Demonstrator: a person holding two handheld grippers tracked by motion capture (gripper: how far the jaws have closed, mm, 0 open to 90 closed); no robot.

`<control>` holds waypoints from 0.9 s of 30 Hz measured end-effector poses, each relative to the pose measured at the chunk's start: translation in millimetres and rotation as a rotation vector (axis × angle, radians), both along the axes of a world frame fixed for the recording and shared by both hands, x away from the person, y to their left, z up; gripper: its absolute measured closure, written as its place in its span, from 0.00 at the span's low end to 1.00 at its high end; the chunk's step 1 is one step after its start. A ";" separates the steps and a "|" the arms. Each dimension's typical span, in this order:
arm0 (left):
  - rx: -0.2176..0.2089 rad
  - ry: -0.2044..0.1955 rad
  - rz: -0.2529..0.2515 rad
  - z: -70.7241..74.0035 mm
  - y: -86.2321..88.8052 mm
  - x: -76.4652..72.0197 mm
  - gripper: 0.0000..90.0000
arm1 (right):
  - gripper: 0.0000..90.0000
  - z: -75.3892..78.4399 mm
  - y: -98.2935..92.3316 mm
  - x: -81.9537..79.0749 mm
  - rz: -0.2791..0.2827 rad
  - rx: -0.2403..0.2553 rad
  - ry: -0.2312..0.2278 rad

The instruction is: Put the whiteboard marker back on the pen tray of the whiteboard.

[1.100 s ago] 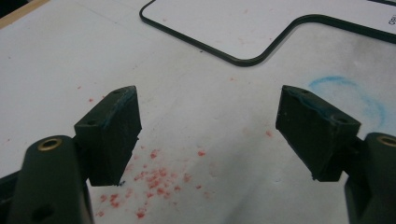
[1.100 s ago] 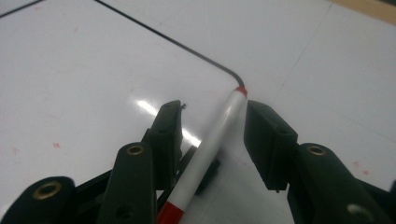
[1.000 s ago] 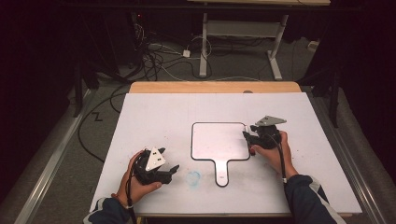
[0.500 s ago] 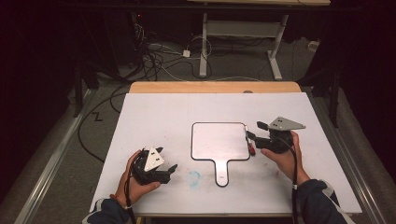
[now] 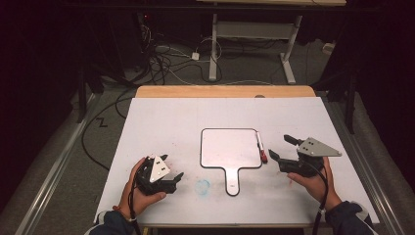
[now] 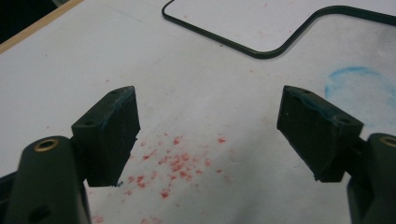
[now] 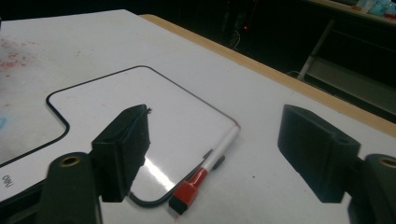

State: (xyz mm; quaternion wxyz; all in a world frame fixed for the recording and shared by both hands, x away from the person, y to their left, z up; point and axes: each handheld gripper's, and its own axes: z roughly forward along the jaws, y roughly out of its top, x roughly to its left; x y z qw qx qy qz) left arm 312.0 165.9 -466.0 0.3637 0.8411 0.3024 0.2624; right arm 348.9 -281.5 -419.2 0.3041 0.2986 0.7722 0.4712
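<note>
The marker lies on the white worktop along the right edge of the board, red cap toward the person, touching the board's rim. The right gripper sits just right of it; its jaws have just been opening and stand wide with nothing between them. The left gripper rests near the worktop's front left, jaws wide apart and empty, beside a blue smudge and red specks
</note>
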 end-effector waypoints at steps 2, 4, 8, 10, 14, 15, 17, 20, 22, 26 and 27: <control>0.000 -0.001 0.006 0.1 1.0 -0.3 0.22 | 0.26 -2.1 -2.7 -7.0 0.006 -0.008 -0.006; 0.001 -0.001 0.012 0.0 1.4 -0.5 0.22 | 0.25 -4.3 -5.3 -14.7 -0.001 -0.026 -0.027; -0.006 0.001 0.015 0.1 1.1 -1.5 0.20 | 0.23 -9.9 -14.7 -29.8 -0.006 -0.022 -0.028; -0.001 0.000 0.012 0.5 0.4 -2.5 0.20 | 0.23 -13.9 -18.7 -37.5 -0.015 -0.020 -0.022; 0.003 -0.005 0.005 0.7 0.0 -3.9 0.20 | 0.24 -19.3 -22.7 -49.1 -0.022 -0.038 -0.023; 0.003 -0.007 0.005 0.9 -0.1 -4.2 0.20 | 0.24 -19.6 -22.6 -50.9 -0.022 -0.052 -0.027; -0.005 -0.009 0.003 1.8 -0.7 -4.8 0.20 | 0.24 -19.8 -22.2 -52.6 -0.026 -0.068 -0.037; -0.002 -0.018 -0.007 2.5 -2.2 -5.0 0.19 | 0.24 -19.8 -22.2 -54.3 -0.038 -0.074 -0.041; -0.003 -0.016 -0.008 2.5 -2.3 -3.8 0.19 | 0.24 -19.7 -22.9 -54.3 -0.044 -0.070 -0.045; 0.000 -0.012 -0.011 1.6 -2.8 -2.1 0.19 | 0.24 -19.8 -24.5 -53.1 -0.051 -0.075 -0.047; 0.000 -0.012 -0.012 1.4 -3.2 -2.2 0.19 | 0.24 -19.8 -24.9 -52.8 -0.052 -0.075 -0.048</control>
